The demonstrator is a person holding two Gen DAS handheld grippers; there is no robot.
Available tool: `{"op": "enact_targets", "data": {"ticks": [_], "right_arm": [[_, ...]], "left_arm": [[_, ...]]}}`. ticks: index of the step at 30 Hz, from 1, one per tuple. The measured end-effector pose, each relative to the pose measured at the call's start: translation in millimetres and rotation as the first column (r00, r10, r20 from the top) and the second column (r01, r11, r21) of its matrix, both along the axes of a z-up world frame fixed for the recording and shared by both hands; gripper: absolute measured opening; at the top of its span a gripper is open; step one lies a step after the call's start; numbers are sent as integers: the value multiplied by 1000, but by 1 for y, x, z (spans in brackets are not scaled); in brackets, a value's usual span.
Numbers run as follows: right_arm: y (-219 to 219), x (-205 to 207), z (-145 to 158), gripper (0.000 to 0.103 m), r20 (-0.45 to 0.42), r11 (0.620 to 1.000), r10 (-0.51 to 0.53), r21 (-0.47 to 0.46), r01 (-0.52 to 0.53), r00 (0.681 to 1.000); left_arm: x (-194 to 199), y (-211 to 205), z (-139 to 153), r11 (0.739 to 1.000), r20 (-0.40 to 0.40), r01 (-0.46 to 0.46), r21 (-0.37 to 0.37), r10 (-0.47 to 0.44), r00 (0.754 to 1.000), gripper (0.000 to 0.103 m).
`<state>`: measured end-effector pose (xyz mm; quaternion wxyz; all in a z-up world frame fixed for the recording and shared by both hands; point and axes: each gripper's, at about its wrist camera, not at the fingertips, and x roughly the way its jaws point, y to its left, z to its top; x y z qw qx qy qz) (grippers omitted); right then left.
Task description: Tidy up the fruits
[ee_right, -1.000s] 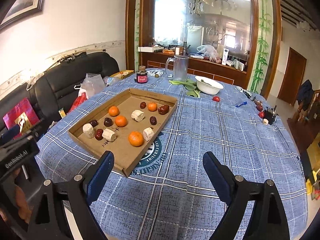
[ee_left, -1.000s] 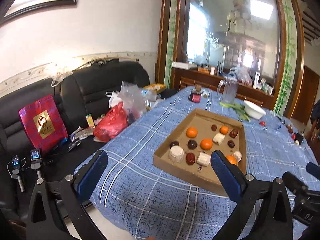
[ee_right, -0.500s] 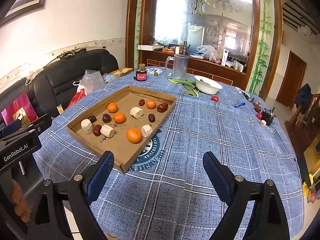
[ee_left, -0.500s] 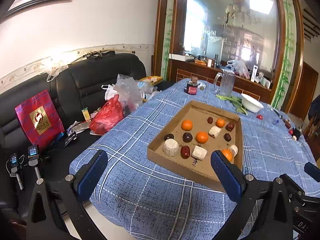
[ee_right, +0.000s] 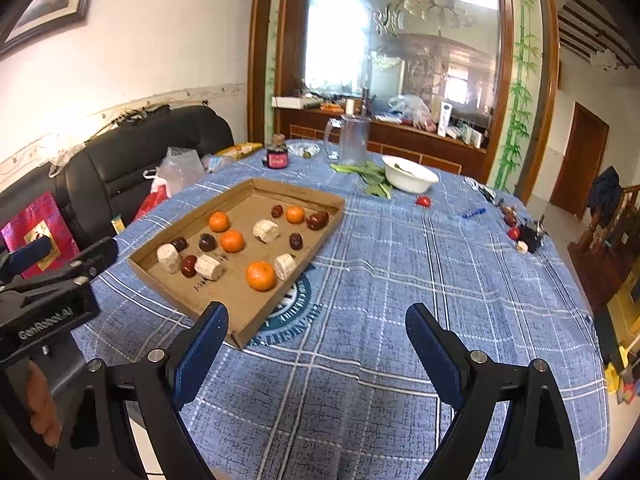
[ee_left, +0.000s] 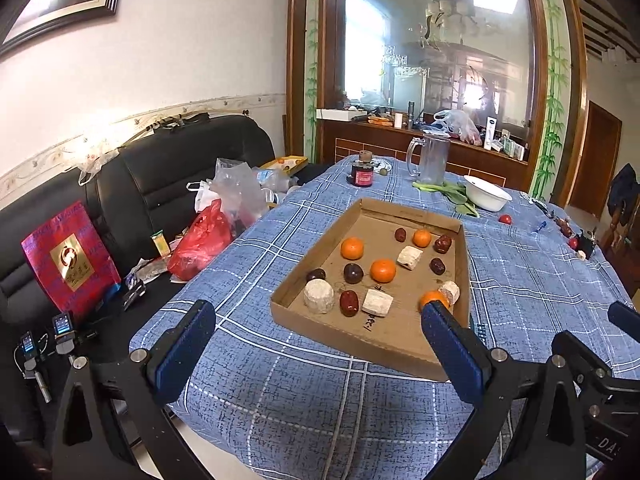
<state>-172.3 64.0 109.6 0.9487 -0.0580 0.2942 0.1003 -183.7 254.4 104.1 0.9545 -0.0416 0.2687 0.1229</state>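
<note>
Rolled level, left tongs (ee_left: 320,344) gape empty like right tongs (ee_right: 316,338); tray (ee_left: 372,350) holds 4 oranges (ee_left: 383,271).

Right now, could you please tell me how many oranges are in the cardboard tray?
4, all in the tray: one at the far left, one at the far end, one in the middle, one nearest, by the right wall. None seems hidden.

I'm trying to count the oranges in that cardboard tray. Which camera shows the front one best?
The right wrist view: the front orange lies fully clear in the cardboard tray. In the left wrist view the same orange is half hidden behind a fingertip of the left gripper.
</note>
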Motion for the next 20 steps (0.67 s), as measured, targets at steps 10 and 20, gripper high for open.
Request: {"op": "enact_targets", "data": {"ticks": [10, 20], "right_arm": [[5, 0, 2, 93, 16, 1000, -2, -23, 2, 1000], [4, 4, -2, 93, -5, 1000, -6, -27, 6, 1000]], "left_arm": [[1, -4, 3, 1000, 2, 21, -3, -21, 1000, 103], [4, -4, 2, 1000, -5, 9, 4, -9, 1000, 103]]}}
